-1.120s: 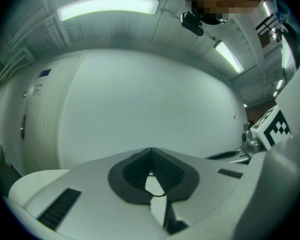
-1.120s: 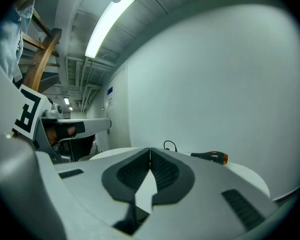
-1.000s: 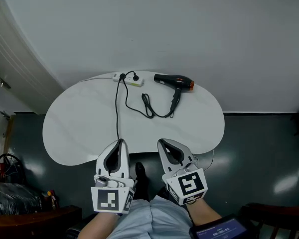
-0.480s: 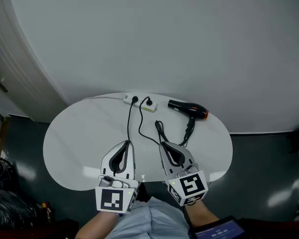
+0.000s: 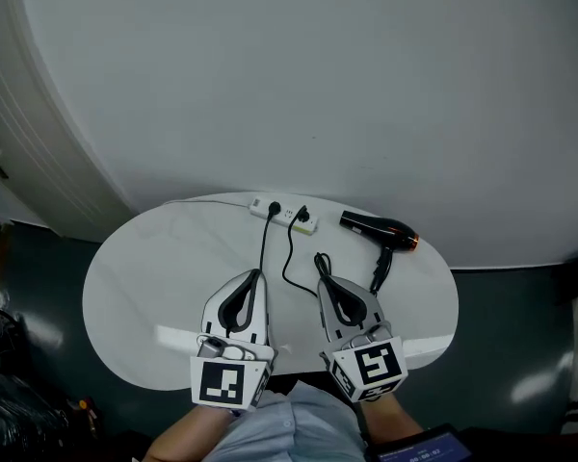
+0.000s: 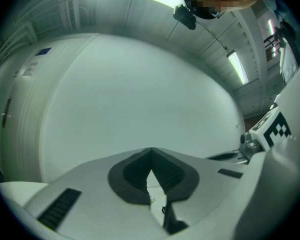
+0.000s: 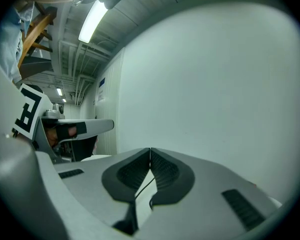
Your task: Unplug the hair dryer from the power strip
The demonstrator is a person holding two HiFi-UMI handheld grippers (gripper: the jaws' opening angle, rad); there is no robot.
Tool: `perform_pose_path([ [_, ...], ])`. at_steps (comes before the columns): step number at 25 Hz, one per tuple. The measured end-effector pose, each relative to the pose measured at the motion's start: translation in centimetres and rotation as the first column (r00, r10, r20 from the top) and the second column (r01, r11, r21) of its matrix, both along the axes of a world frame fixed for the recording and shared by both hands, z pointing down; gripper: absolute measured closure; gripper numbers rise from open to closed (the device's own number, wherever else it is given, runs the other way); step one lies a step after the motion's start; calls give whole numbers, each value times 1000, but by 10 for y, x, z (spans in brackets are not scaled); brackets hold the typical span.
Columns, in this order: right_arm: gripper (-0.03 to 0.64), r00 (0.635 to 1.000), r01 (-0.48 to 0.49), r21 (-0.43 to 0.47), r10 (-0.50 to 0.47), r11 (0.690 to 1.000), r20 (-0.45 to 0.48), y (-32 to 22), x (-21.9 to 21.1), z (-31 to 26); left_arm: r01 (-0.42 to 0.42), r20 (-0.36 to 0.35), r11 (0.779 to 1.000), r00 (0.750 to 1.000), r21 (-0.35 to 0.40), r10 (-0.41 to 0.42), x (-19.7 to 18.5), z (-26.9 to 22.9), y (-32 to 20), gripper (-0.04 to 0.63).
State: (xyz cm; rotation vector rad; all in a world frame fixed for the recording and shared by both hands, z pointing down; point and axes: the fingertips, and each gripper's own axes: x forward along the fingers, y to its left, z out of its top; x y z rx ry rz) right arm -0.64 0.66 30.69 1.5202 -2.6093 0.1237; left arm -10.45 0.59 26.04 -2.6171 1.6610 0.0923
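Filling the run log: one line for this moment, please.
left tool: shut, empty | right tool: shut, empty | hair dryer: plugged into power strip

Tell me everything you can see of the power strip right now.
The power strip is a slim white bar, plastic by its look, lying flat at the table's far edge near the wall. Two black plugs stand in it, their black cords trailing toward the near side; a thin white cord leaves its left end.

Grey-white left gripper (image 5: 259,272) and right gripper (image 5: 320,281), black-marked cubes (image 5: 222,383).
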Motion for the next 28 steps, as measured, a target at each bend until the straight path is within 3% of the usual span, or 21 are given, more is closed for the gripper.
perform_pose_path([
  [17,615,1000,-19,-47,19,999,-11,-69,12,20,-53,13,996,998,-69,54,18,24,-63,597],
  [28,615,1000,-14,-123,13,992,-10,-122,24,57,-31,27,988,999,-152,36,27,52,-111,597],
])
